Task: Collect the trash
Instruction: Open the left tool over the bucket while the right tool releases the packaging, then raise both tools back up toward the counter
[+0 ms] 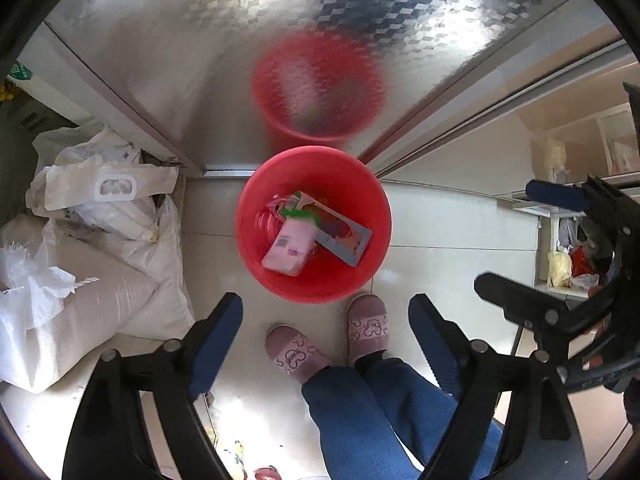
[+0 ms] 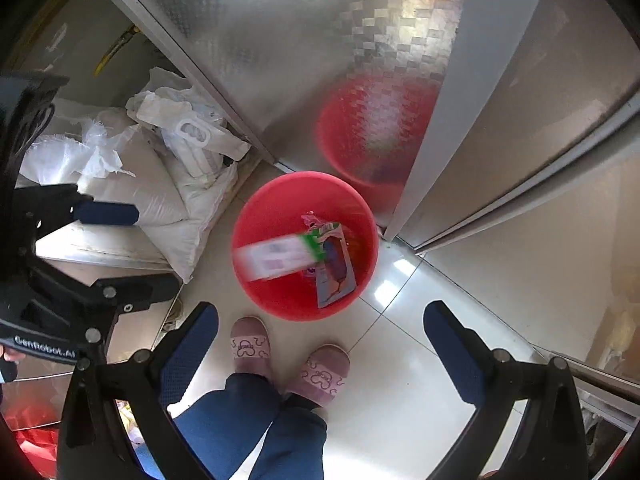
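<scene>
- Left gripper [image 1: 326,346]: jaws apart, nothing between them, lower centre of the left wrist view.
- Right gripper [image 2: 322,354]: jaws wide apart, empty, lower centre of the right wrist view.
- Red bin [image 1: 256,216]: mid-frame on the floor, against a metal panel [image 1: 180,60].
- Pink packet [image 1: 288,250]: inside the bin, beside a flat card [image 1: 346,240].
- Slippers [image 1: 366,328]: just below the bin.

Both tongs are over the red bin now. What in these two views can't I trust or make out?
- Pink packet in the red bin: smeared by motion blur in the right wrist view; label unreadable.
- Trash under the packet and grey card: covered by them in the left wrist view.
- Shelf contents: too small, partly behind the right tongs.
- White sacks: contents hidden.
</scene>
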